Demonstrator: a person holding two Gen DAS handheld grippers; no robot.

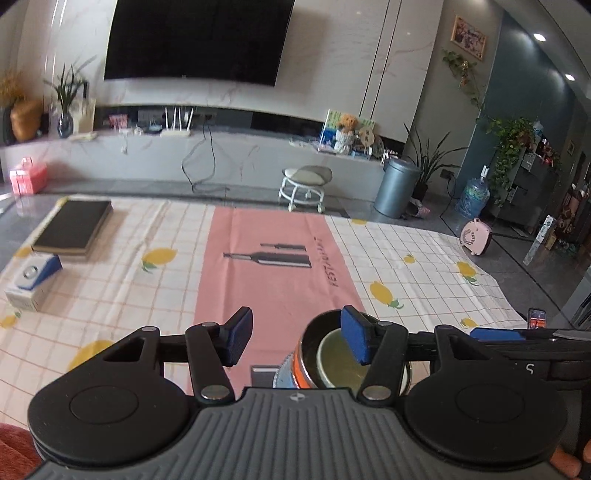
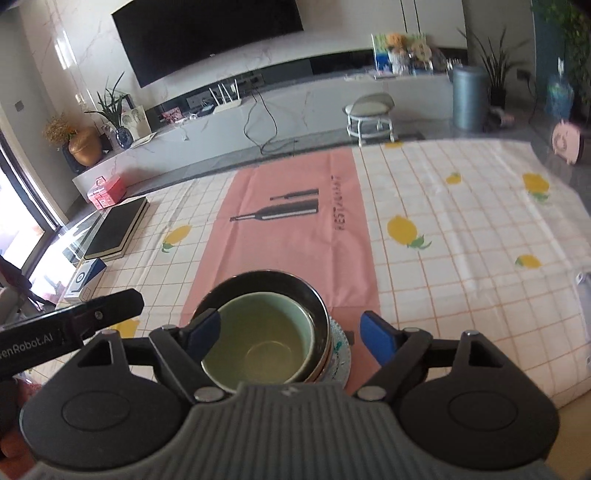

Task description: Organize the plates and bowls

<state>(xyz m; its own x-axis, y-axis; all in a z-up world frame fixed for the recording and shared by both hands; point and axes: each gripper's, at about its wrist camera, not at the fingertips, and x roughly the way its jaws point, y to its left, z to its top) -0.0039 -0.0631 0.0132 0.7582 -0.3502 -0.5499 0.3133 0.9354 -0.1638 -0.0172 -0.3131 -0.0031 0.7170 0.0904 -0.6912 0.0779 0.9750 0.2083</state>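
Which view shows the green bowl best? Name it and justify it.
The right wrist view. There the green bowl sits nested inside the dark metal bowl, its whole inside and most of its rim visible between the open right gripper fingers. The left wrist view shows only a slice of it, blocked by the left gripper's finger.

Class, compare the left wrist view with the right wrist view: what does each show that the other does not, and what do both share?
Only the left wrist view shows the phone at the table's right edge and the wall picture. Only the right wrist view shows the green bowl's whole inside and the patterned plate under the stack. Both share the metal bowl, the pink runner, the dark book, and both open grippers: left, right.
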